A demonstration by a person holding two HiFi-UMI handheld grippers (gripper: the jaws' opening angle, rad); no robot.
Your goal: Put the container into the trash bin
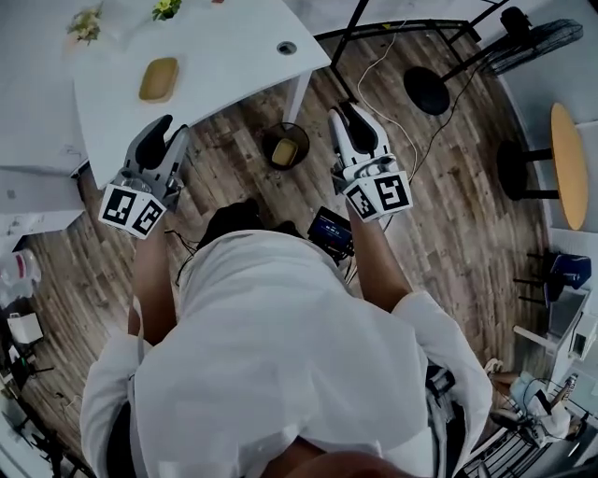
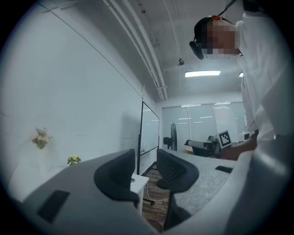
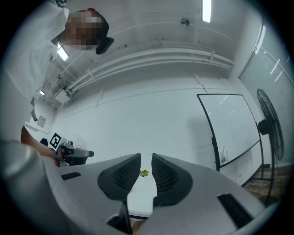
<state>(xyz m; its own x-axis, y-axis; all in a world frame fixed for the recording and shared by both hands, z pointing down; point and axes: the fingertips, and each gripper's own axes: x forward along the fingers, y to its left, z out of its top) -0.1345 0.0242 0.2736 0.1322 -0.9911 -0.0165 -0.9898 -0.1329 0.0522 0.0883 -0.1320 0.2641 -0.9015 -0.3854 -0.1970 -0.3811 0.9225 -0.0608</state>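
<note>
Wood-plank floor point(image 1: 448, 215), office room, white walls. A person in white stands holding both grippers out roughly level.

Left gripper point(image 1: 171, 129) at 10 o'clock of the head view. Its jaws are spread wide with nothing between them, only the table edge and floor visible through the gap. Right gripper point(image 1: 342, 114) at 1 o'clock. Its jaws stand a narrow slit apart and are also empty, not pinching anything.

Trash bin point(image 1: 269, 138), small, round and dark, sits on the floor at 12 o'clock between the two grippers, just beside the table leg. A yellow item point(image 1: 285, 152) already lies in it, probably a container of the same kind.

Farther out at 11 o'clock is the white table point(image 1: 224, 65). The container point(image 1: 159, 79) lies flat on it, yellow, oval-ish and shallow, well apart from both grippers, with the left one nearer. Two small plants point(image 1: 166, 8) sit at the far table edge.

Handling, as a judgement:
- The container looks light and thin-walled, likely plastic or foam, so it may flex or dent under a hard squeeze.
- It seems smooth, so it could slip.
- The best hold is probably across the short width, or a pinch on the near rim.
- The left jaws look spread enough for either grip; the right would need to widen first.
- The container is low on the table, so the approach has to come in nearly flat.
- The bin mouth is small, so the drop needs to be from directly above.
</note>
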